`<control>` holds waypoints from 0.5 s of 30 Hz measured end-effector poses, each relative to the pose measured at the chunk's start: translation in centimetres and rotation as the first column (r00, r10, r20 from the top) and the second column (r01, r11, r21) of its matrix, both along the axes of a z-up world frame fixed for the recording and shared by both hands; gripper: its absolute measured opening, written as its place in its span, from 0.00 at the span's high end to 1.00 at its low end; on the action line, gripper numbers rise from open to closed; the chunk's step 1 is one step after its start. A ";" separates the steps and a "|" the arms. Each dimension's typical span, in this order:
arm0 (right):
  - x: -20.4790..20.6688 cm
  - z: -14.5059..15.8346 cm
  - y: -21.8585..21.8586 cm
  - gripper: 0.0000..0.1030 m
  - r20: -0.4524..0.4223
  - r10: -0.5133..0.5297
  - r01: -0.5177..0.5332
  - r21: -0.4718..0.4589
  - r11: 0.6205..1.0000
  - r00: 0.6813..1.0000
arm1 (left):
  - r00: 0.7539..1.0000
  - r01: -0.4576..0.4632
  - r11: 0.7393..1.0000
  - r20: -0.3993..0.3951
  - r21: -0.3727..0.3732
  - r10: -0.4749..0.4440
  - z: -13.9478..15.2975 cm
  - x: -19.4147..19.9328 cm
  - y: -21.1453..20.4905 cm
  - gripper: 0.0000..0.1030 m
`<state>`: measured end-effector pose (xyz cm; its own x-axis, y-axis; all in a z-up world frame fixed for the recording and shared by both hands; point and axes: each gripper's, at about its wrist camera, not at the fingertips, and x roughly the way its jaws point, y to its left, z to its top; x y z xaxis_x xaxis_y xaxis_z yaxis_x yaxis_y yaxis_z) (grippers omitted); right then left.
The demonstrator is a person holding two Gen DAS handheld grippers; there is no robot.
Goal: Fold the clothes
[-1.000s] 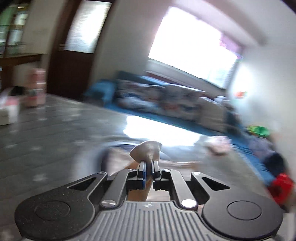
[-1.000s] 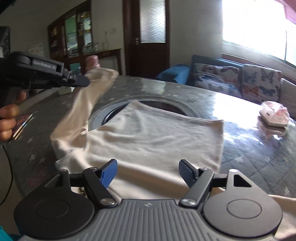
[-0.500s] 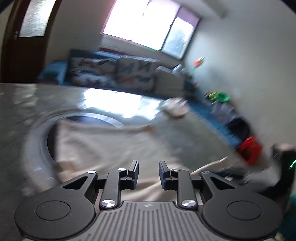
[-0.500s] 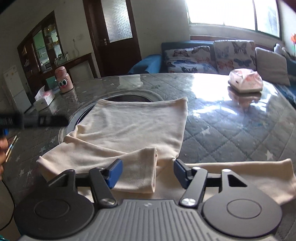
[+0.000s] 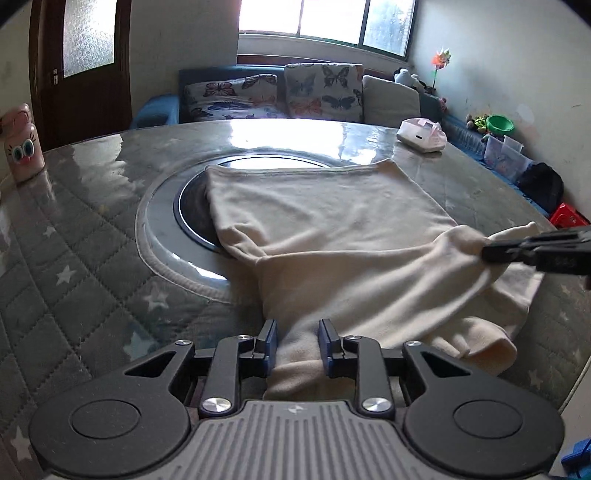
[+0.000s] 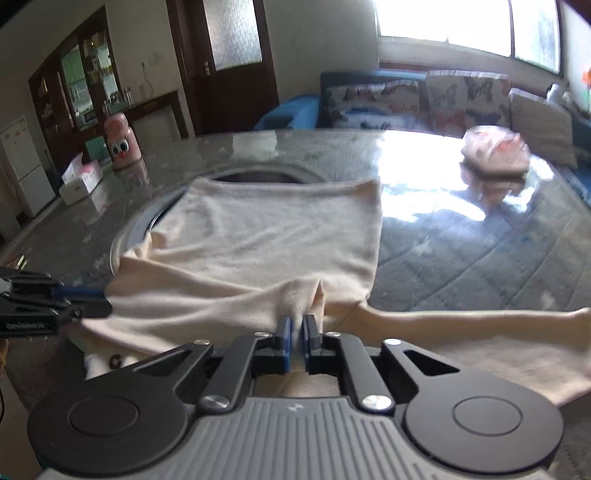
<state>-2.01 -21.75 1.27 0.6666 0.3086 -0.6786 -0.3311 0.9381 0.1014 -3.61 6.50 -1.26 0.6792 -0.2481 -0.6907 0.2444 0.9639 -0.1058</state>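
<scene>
- Closest in, the left gripper sits low at the near edge with its jaws partly spread. A sleeve of the cream shirt runs between the pads, but they don't look to be squeezing it. Those jaws have just been opening a bit.
- The right gripper has just been closing and is now pressed together on a bunched fold of that shirt, lifting it into a little peak. From the left camera you can see the cloth pulled up off the tabletop towards the right.
- The rest of the shirt lies spread across the middle of the tabletop. Its far hem is straight and flat, the left part draped over the round dark inset in the quilted star-pattern cover. One sleeve trails out to the right along the near edge.
- Further out, a pink owl-eyed bottle stands on the left, with a tissue box beside it.
- On the far right side there's a pink-and-white box sitting in the window glare.
- Past the tabletop, a sofa with butterfly cushions sits under the window, and there's a dark wooden door to the left.
</scene>
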 end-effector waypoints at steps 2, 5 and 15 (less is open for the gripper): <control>0.2 -0.2 -0.3 0.94 -0.033 -0.004 0.004 -0.006 1.000 0.999 | 1.000 0.005 1.000 -0.002 0.000 -0.005 0.1 0.0 0.0 0.72; 0.4 -0.9 -0.3 0.91 -0.031 -0.024 0.023 -0.043 0.999 0.999 | 1.000 0.013 1.000 0.003 0.011 -0.013 0.5 0.1 -0.4 0.72; 2.1 -0.3 3.2 0.85 0.017 0.139 -0.139 -0.025 0.990 0.990 | 0.994 0.107 0.994 0.035 0.005 -0.107 2.3 0.1 -3.4 0.71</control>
<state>0.13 -18.57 0.97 0.6310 0.3834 -0.6745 -0.4603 0.8848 0.0724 -3.54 3.07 1.07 0.6728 -0.3189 -0.6676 0.3498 0.9322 -0.0928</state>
